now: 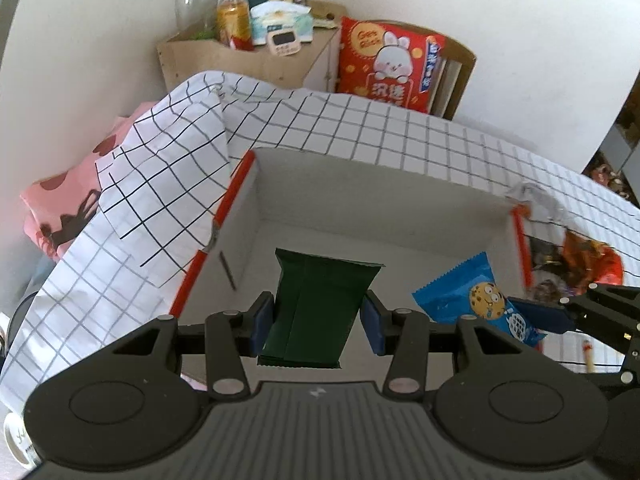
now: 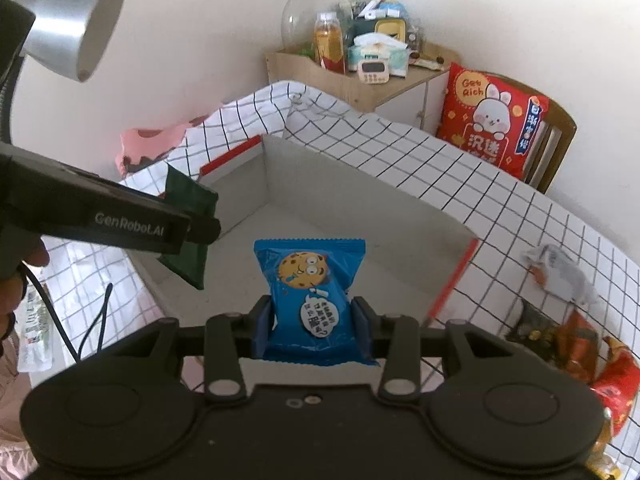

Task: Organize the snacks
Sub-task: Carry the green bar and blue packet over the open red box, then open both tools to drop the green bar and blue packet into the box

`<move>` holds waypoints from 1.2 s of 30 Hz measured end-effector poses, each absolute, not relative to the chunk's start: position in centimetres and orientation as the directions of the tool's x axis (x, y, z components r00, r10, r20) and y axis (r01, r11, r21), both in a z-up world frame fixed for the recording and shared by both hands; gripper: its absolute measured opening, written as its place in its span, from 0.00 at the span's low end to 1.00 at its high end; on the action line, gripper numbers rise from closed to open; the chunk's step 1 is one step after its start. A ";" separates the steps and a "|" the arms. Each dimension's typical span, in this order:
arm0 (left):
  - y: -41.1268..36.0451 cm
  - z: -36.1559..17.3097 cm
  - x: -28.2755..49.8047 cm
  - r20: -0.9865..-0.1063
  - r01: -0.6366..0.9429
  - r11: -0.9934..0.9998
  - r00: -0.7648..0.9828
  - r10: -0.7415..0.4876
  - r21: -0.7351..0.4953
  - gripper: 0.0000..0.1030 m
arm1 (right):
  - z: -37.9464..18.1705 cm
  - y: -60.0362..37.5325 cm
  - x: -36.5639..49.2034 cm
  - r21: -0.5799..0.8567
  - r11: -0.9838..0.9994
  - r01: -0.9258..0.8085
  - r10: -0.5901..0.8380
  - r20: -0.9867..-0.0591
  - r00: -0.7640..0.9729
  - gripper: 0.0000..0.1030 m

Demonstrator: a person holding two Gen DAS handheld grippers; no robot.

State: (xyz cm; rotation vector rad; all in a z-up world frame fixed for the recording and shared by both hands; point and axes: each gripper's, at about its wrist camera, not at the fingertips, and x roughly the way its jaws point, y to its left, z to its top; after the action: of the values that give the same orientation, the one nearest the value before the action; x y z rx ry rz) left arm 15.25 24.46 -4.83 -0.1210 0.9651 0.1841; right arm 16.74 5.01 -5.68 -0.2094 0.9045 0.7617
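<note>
Here the left tongs (image 1: 318, 322) are clamped on a dark green snack packet (image 1: 316, 308), their blue pads pressing its two long edges, and the packet hangs over the open white box (image 1: 360, 208) with red-edged flaps. The right tongs (image 2: 312, 326) are clamped on a blue cookie packet (image 2: 310, 300) printed with a cartoon cookie face, held above the same box, whose grey floor looks bare beneath both packets. In the left wrist view the blue packet shows to the right of the green one, and the two are apart. The box sits on a white cloth with a black grid (image 1: 420, 140). On the cloth just beside the box's right flap lie several crumpled orange and red snack wrappers (image 2: 576, 340). Behind, a wooden shelf unit (image 1: 248, 60) carries a bottle, tissues and a small timer, with a red rabbit cushion (image 1: 384, 60) leaning next to it. A silver lamp (image 2: 76, 20) hangs at upper left in the right wrist view.
</note>
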 end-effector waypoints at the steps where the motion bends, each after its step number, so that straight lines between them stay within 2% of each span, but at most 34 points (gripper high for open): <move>1: 24.7 -5.3 15.6 -0.831 -0.209 0.978 0.547 0.104 -0.015 0.45 | -6.1 5.4 17.0 0.143 0.723 -0.676 0.504 -0.778 0.375 0.39; 20: 24.4 -11.0 18.0 -0.904 -0.182 0.983 0.418 0.088 0.011 0.45 | -10.6 8.5 17.5 0.087 0.715 -0.694 0.409 -0.857 0.314 0.40; 36: 22.8 -7.1 14.2 -0.846 -0.155 0.987 0.530 0.051 -0.037 0.49 | -6.8 4.7 15.9 0.160 0.729 -0.665 0.489 -0.801 0.344 0.50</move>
State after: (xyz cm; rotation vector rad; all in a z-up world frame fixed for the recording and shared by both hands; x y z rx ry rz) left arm 14.17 22.77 -7.13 -0.1130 1.0049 0.1237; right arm 15.90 4.70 -6.84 -0.2086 0.9595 0.7567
